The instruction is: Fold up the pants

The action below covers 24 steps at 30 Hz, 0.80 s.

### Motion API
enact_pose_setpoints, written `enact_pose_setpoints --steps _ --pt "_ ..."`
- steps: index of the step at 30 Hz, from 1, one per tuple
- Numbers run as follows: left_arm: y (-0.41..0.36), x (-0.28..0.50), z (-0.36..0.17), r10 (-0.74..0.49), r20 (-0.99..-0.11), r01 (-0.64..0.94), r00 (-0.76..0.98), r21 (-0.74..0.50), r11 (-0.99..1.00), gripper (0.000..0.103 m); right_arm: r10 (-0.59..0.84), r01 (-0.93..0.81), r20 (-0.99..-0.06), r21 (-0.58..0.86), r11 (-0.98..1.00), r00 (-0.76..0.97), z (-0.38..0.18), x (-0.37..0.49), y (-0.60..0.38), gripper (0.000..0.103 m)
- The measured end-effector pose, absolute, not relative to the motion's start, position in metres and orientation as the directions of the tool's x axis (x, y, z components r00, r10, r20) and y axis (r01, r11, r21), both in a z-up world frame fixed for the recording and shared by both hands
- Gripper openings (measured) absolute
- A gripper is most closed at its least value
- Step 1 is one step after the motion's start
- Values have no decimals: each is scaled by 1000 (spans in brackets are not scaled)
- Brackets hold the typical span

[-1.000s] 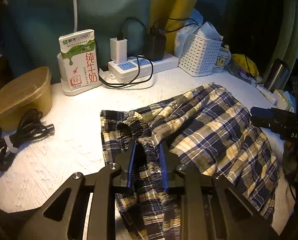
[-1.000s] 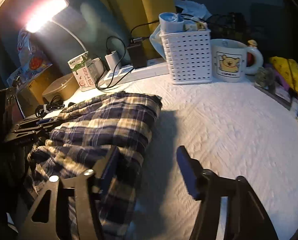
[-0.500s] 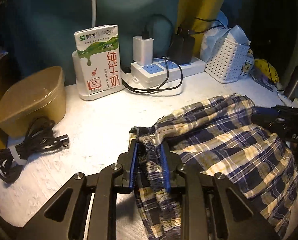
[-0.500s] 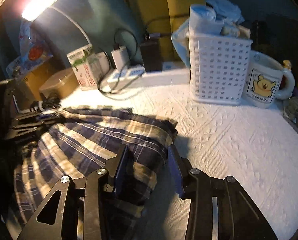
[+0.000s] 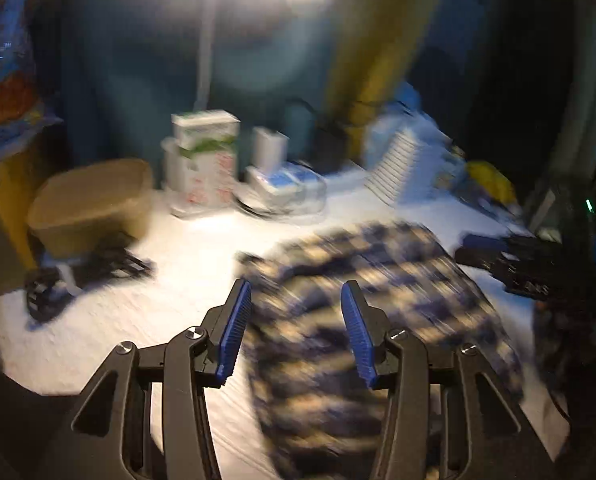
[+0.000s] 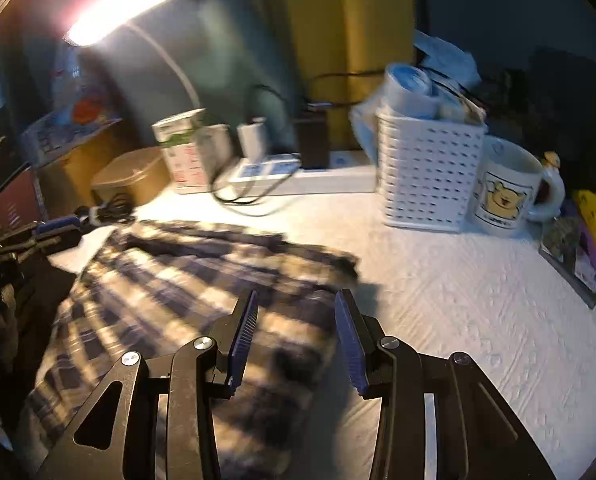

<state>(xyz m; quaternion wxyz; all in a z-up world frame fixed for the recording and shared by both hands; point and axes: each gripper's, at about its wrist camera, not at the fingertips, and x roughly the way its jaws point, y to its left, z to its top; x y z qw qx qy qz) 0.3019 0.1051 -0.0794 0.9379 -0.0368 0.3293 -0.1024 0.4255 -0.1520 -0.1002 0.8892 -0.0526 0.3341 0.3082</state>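
Both claws — left (image 5: 296,330) and right (image 6: 296,336) — gape wide, gripping nothing; pants (image 6: 186,292) lie folded beneath and ahead. Risk: a careless regrasp snags one layer — fold opens.

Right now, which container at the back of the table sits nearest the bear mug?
The white perforated basket: it stands right beside the bear mug. The milk carton and tan lidded box sit far off past the power strip.
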Motion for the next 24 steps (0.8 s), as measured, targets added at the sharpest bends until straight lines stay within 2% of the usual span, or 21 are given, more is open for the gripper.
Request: enact_pose_setpoints --steps 6,10,18,21,22,24 --pt "84 305 -123 -258 -720 162 644 -201 966 47 521 -651 -679 83 755 517 -119 393 -126 42" --pt "81 297 -126 -240 -707 165 666 -174 971 47 470 -646 -730 51 762 497 -144 382 -121 42" --pt "86 285 -130 -152 -729 113 668 -102 988 47 457 -645 -737 38 763 498 -150 353 -145 42" --pt "99 282 -141 -159 -756 75 635 -144 987 51 451 -640 -733 27 768 510 -151 342 -157 42" --pt "100 278 -142 -154 -750 71 643 -142 987 55 449 -638 -734 28 770 510 -152 340 -160 42" --pt "99 271 -143 -139 -755 70 641 -123 990 56 446 -634 -734 27 773 512 -152 335 -165 42"
